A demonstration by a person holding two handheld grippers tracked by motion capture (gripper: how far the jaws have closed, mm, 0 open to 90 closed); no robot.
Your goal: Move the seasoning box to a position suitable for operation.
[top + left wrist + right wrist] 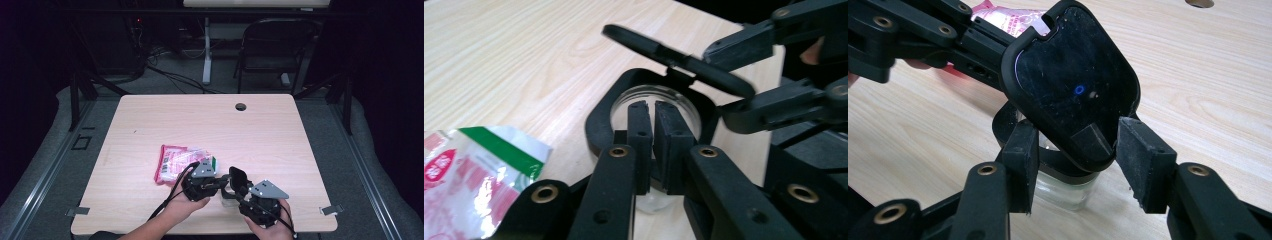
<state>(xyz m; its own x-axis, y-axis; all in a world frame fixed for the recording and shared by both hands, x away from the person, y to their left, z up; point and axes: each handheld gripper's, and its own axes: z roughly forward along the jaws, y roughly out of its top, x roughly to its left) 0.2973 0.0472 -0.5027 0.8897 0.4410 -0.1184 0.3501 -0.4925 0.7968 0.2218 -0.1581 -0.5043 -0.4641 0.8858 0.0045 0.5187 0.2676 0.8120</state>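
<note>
Left claw (pixel 653 130), held in the person's left hand (pixel 186 205), sits near the front edge of the table (pixel 200 120), a little right of the middle. From its own camera we see its two black jaws drawn almost together, with only a thin slit between them and nothing in it. Their tips hang just over the open mouth of a small clear jar (pixel 684 102) that has a black, rounded-square collar.

Right claw (pixel 1080 160), in the person's right hand (pixel 272 227), reaches in from the front right, so the two claws meet over the jar. Its jaws stand wide apart. Between them we see the lower edge of the jar's black lid (pixel 1073 85), which is swung up and tilted away from the mouth. One jaw lies right beside the lid's edge and the jar's collar, and the other is just off the opposite edge. We cannot tell whether the pads actually press on the lid.

The jar stands upright on the bare wood.

A crinkled pink and white packet (pixel 177 162) with a green stripe lies flat just to the left of the left claw, further from the front edge. A round cable hole (pixel 240 106) sits near the far edge. Beyond the table we see a dark folding chair (pixel 272 45).
</note>
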